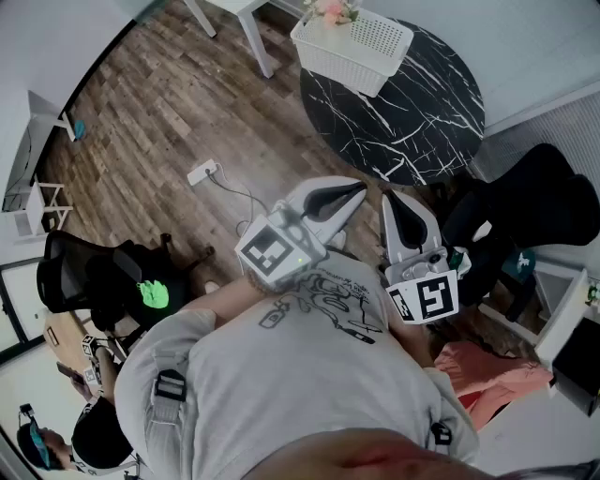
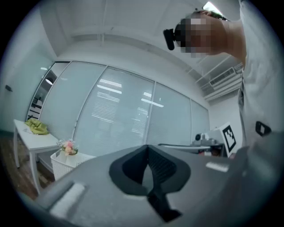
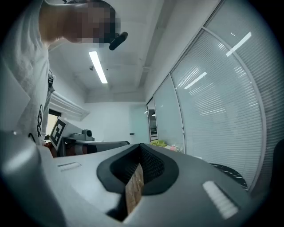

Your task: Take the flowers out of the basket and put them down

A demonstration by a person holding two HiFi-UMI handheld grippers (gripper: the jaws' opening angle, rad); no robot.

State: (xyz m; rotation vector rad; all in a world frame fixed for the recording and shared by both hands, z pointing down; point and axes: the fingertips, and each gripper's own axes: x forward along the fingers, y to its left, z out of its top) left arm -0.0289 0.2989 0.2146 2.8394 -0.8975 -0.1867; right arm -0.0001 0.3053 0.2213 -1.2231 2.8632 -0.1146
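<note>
**Head view.** The left gripper (image 1: 354, 192) and right gripper (image 1: 394, 202) are held side by side close to the chest, both aimed toward a round black marble table (image 1: 427, 112). A white basket (image 1: 370, 42) is noted on that table, well ahead of both grippers. The flowers (image 1: 330, 11) are seen standing in its far left corner. Nothing is carried by either tool.

**Left gripper view.** The jaws are closed tip to tip, with only a thin slit left between the pads and nothing caught in it. The flowers are placed ahead and off to the left of the jaws, well apart from them and inside the basket. A small white table (image 2: 31, 137) with a yellow-green cloth (image 2: 36, 127) on it is seen further left.

**Right gripper view.** The jaws are pressed together and empty, with wood floor glimpsed through the slit. An edge of the marble table is made out low and to the right. The small pale shapes just beyond the jaw tips cannot be told for certain.

**Step in hand.** The task is judged to be at its start: the approach is not yet made and the flowers are not lifted.

**Next move.**
- The distance to the table must be closed.
- One gripper's jaws must be opened before arrival.
- The stems must be taken from above.
- The light basket could be dragged along, so it may need steadying with the other gripper.
</note>
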